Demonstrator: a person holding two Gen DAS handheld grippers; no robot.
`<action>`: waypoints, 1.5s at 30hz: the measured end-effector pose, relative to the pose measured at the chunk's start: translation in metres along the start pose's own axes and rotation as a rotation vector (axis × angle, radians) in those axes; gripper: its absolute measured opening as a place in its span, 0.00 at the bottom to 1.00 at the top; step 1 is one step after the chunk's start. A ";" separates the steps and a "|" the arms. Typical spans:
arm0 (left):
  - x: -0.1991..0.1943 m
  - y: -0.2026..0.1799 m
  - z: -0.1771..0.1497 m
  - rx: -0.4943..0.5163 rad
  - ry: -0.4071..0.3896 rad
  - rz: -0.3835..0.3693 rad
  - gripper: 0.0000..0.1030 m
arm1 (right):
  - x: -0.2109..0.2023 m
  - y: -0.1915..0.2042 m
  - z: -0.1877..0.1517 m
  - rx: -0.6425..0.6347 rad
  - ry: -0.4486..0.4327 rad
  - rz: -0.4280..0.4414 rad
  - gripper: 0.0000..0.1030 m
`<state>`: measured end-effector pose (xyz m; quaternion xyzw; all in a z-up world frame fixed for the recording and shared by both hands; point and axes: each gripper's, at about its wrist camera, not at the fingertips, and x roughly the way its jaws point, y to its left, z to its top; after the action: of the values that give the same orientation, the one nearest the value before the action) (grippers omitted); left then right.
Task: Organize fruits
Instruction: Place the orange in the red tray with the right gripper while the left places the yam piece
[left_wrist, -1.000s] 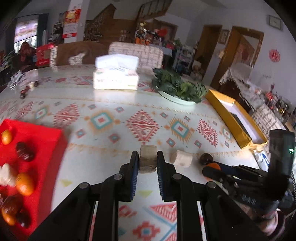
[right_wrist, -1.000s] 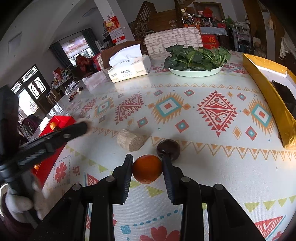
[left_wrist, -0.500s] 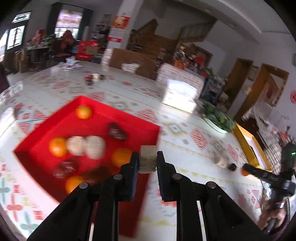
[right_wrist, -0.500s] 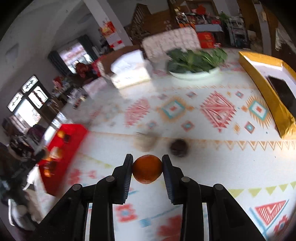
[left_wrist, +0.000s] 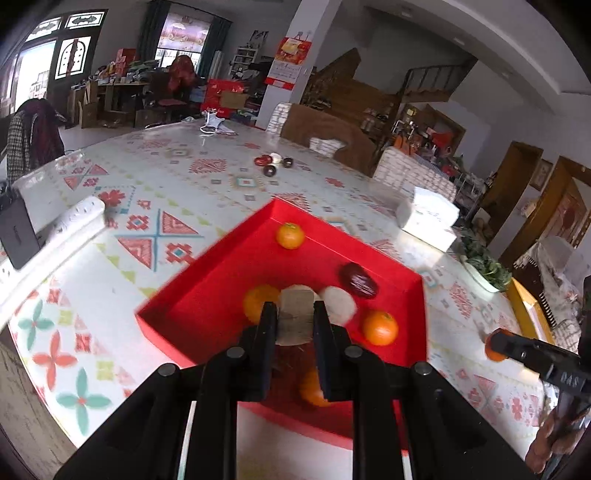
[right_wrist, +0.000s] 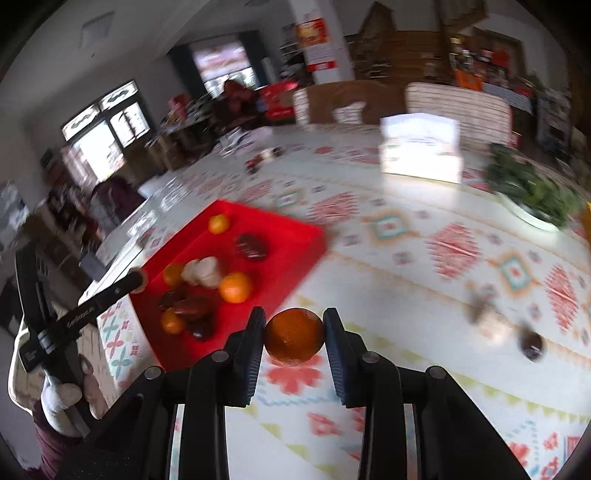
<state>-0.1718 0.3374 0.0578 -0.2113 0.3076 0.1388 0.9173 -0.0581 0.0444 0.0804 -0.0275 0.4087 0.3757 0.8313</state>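
round glossy orange (right_wrist: 293, 340) between ribbed jaws.

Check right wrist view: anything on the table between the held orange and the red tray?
Nothing. Only bare patterned tablecloth separates the orange in the right gripper from the red tray.

Fruits (left_wrist: 379, 327) in tray (left_wrist: 207, 295); tissue box (left_wrist: 428, 221) behind, on table (left_wrist: 177, 173).

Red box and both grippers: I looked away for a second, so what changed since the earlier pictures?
The left gripper carried its beige chunk from the bare tablecloth to above the red cardboard box. The right gripper swung its orange mandarin toward the box. Both grips are unchanged; nothing released.
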 end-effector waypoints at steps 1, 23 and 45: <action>0.003 0.001 0.003 0.005 0.005 0.002 0.18 | 0.009 0.011 0.002 -0.017 0.012 0.009 0.34; 0.084 0.012 0.042 0.044 0.141 0.028 0.18 | 0.105 0.081 0.004 -0.138 0.131 0.012 0.34; 0.027 -0.019 0.042 0.057 0.032 -0.021 0.61 | 0.060 0.066 0.002 -0.106 -0.003 0.009 0.58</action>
<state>-0.1223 0.3444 0.0767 -0.1904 0.3238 0.1171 0.9193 -0.0765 0.1285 0.0566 -0.0690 0.3873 0.4005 0.8275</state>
